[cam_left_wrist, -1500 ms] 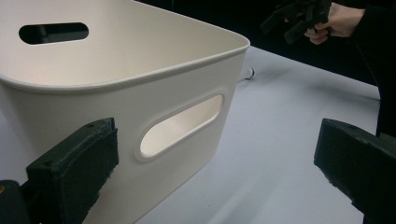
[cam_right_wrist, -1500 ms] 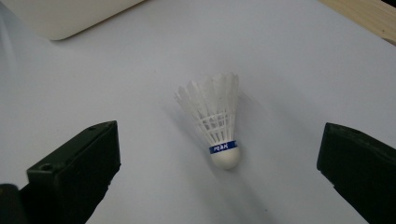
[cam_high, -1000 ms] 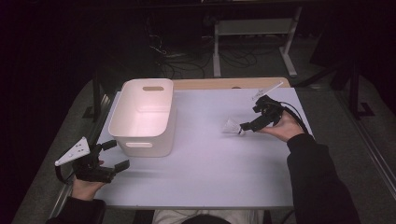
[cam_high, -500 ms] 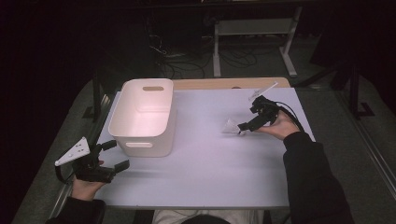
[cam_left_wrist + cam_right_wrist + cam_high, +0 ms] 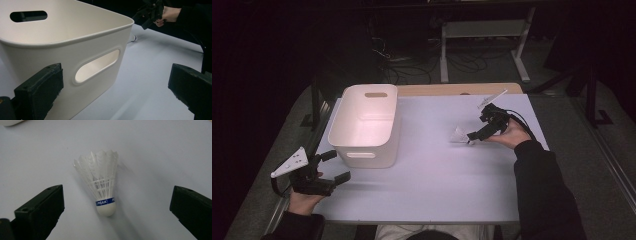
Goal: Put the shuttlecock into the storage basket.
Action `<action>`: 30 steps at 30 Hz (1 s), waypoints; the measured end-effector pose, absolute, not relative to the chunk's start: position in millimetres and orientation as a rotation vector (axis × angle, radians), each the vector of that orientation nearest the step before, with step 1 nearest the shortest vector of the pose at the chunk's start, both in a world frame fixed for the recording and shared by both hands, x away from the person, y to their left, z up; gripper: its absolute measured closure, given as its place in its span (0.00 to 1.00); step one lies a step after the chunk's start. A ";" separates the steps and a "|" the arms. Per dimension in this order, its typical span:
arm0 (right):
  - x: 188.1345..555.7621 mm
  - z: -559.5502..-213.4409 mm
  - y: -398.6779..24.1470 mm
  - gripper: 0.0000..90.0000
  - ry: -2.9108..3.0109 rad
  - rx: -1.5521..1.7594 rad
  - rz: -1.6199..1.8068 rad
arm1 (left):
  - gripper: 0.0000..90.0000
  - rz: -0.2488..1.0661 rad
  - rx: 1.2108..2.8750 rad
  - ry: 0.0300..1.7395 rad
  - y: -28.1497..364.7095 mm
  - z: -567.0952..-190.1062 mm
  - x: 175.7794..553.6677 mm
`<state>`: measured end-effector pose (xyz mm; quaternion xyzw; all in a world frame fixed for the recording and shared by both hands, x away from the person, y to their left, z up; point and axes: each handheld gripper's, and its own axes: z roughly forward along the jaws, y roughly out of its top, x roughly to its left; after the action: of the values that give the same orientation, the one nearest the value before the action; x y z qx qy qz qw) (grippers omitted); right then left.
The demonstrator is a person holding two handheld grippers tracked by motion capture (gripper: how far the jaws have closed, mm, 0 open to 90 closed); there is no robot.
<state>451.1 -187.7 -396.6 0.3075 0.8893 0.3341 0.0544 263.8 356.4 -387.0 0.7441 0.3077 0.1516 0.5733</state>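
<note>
A white feathered shuttlecock (image 5: 458,134) with a blue band lies on its side on the pale table (image 5: 432,175), right of centre. My right gripper (image 5: 472,137) is just to its right, low over the table and open. In the right gripper view the shuttlecock (image 5: 102,182) lies between the two wide-apart jaws, cork end nearest, touching neither jaw. My left gripper (image 5: 335,166) rests open at the table's front left corner, holding nothing. It faces the near wall of the white bin (image 5: 75,50).
The white plastic bin (image 5: 367,125) with handle slots stands at the left of the table, empty inside. A wooden strip (image 5: 457,89) runs along the table's far edge. A metal stand and cables sit on the dark floor beyond.
My right gripper has moved a little left and closer to the shuttlecock. The shuttlecock, bin and left gripper have stayed put.
</note>
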 end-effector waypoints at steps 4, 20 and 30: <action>453.0 -400.3 -188.2 0.00 2.711 0.929 1.015 | 0.00 0.356 1.747 0.720 356.5 -387.0 263.9; 458.4 -418.8 -181.3 0.00 2.787 0.895 0.935 | 0.00 0.356 1.747 0.720 356.5 -387.0 263.4; 458.4 -422.4 -177.0 0.08 2.826 0.856 0.927 | 0.00 0.355 1.751 0.719 356.4 -387.1 263.4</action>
<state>458.4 -177.0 -422.4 0.2764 0.9129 0.2995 0.0233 263.4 356.4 -387.1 0.7463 0.3066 0.1513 0.5711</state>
